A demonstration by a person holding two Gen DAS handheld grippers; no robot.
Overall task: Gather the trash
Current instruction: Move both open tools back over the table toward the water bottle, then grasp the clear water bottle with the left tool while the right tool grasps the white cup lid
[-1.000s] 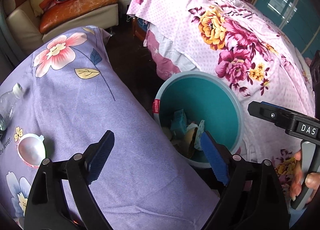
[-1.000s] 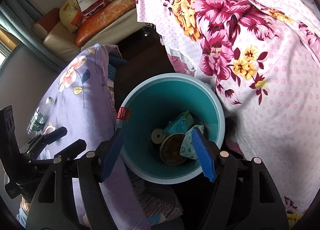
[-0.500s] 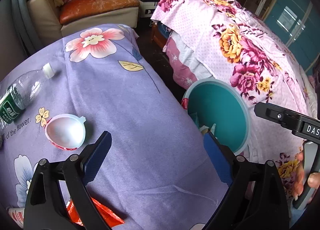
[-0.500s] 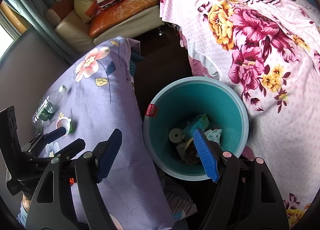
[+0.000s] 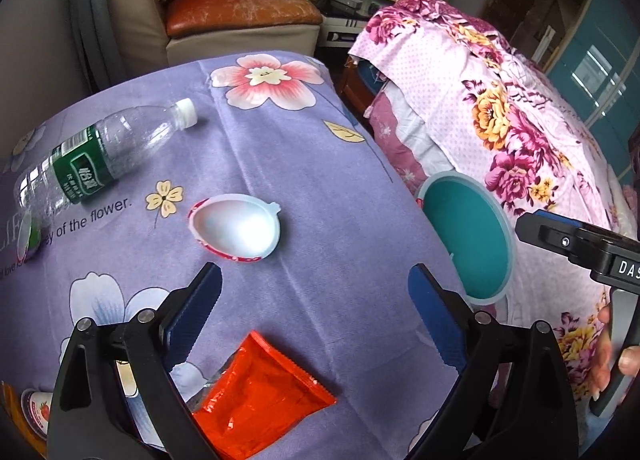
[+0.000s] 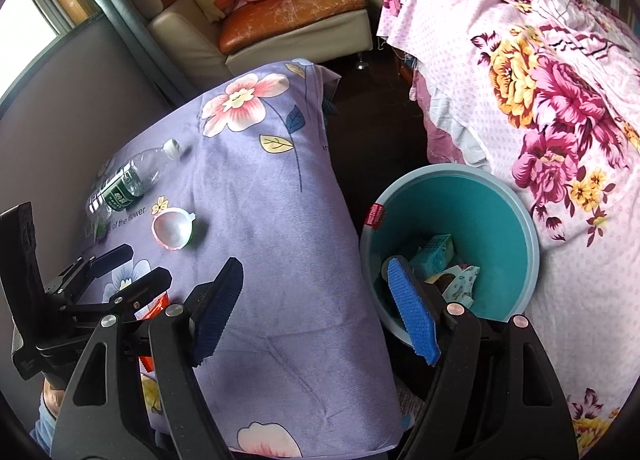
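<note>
A red foil wrapper lies on the purple flowered tablecloth, just below my open, empty left gripper. A white cup with a red rim lies beyond the left finger. A clear plastic bottle with a green label lies at the far left. The teal bin stands on the floor to the right of the table, holding several pieces of trash. My right gripper is open and empty, over the table's edge beside the bin. The left gripper shows in the right wrist view.
A bed with a pink flowered cover stands right of the bin. A sofa with cushions stands at the back. A small cup with a strawberry label lies at the table's lower left. Dark floor runs between table and bed.
Both grippers have moved left, away from the bin and over the table. The bottle, white cup and red wrapper have come into the left wrist view. Both grippers stay open.
</note>
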